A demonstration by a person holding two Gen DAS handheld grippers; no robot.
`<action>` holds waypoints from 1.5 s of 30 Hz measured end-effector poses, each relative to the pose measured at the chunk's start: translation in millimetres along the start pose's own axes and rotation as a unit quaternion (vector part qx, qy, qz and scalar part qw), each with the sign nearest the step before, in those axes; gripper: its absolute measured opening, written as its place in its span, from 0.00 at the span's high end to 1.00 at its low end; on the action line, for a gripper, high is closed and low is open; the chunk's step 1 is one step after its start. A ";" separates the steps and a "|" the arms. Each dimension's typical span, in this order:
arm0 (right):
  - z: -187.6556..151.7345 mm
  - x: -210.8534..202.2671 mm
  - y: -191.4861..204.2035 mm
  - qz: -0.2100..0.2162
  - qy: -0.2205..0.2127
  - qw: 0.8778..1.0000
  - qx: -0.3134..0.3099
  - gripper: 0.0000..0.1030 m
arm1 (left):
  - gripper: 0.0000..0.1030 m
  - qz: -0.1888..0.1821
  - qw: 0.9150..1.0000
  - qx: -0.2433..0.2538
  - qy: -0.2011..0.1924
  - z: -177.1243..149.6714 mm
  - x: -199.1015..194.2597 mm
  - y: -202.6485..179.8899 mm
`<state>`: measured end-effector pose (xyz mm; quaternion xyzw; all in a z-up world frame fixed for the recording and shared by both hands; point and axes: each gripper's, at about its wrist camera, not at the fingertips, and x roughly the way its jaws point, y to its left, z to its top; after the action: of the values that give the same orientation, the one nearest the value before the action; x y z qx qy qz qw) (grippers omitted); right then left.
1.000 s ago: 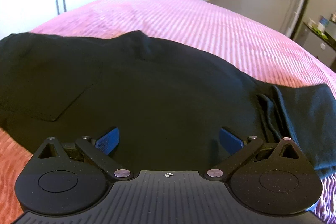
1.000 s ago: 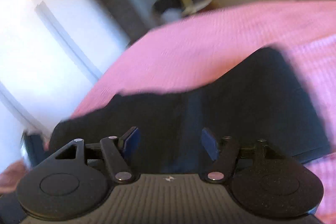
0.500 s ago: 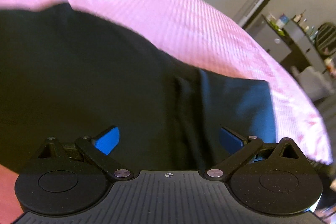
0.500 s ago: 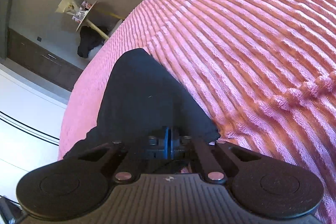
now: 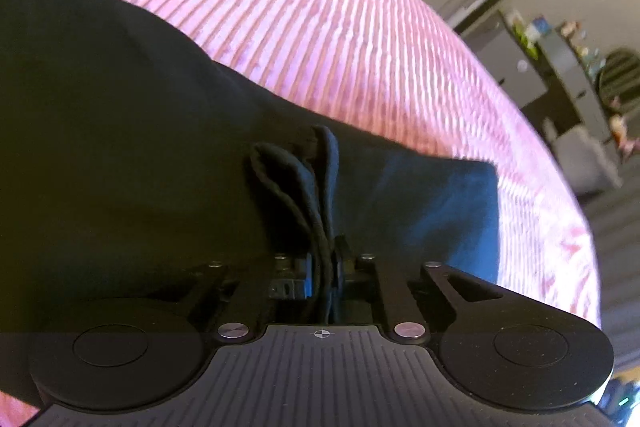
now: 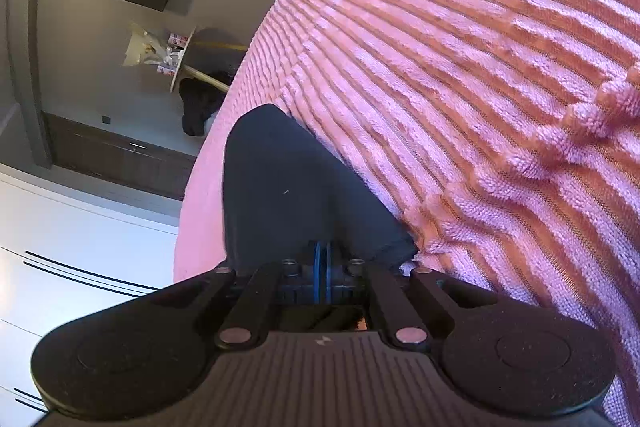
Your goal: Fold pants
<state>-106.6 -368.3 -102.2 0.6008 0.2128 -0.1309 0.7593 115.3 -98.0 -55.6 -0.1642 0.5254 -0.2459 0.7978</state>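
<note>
**Both Ends of the Pants Were Pinched**

In the left wrist view, the black pants (image 5: 120, 147) were seen spread flat on the pink bed cover (image 5: 340, 27). A bunched fold of cloth was held tight in the left hand-held gripper (image 5: 322, 267), whose jaws were pressed shut on it. Most of the pants lay ahead and to the left of it.

In the right wrist view, a narrow end of the pants (image 6: 288, 187) was seen on the bed cover (image 6: 480, 67), reaching away from the right hand-held gripper (image 6: 322, 259). Its jaws were closed almost all the way, and the near edge of the cloth seemed to be caught between them.

The folding was judged to be barely started. The lift and fold were not yet done.
</note>
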 end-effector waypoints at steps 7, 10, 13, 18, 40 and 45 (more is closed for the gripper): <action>-10.9 -35.6 20.2 0.044 -0.046 0.996 -0.065 0.36 | 0.90 -0.052 0.997 0.017 -0.051 1.4 -58.9 4.4; -16.8 -56.6 30.1 0.047 -0.056 0.994 -0.080 0.21 | 0.90 -0.051 0.995 0.034 -0.084 8.7 -92.0 16.2; -21.8 -68.0 36.4 0.041 -0.052 0.994 -0.083 0.21 | 0.90 0.010 0.989 0.068 -0.127 11.2 -118.5 33.8; -37.5 -53.8 64.4 0.034 0.001 0.996 -0.083 0.21 | 0.50 0.096 0.983 0.047 -0.147 0.5 -126.2 79.9; -73.3 -1.9 74.8 -0.053 0.065 0.996 0.019 0.67 | 0.35 0.055 0.988 -0.040 -0.137 -32.0 -98.4 136.1; -71.3 17.4 78.2 -0.054 0.046 0.997 0.011 0.67 | 0.34 0.047 0.988 -0.049 -0.139 -30.8 -98.7 142.9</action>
<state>-67.6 -279.2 -56.9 0.6022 0.2784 -0.1464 0.7337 86.2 75.5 -67.3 -0.2110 0.4276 -0.1572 0.8648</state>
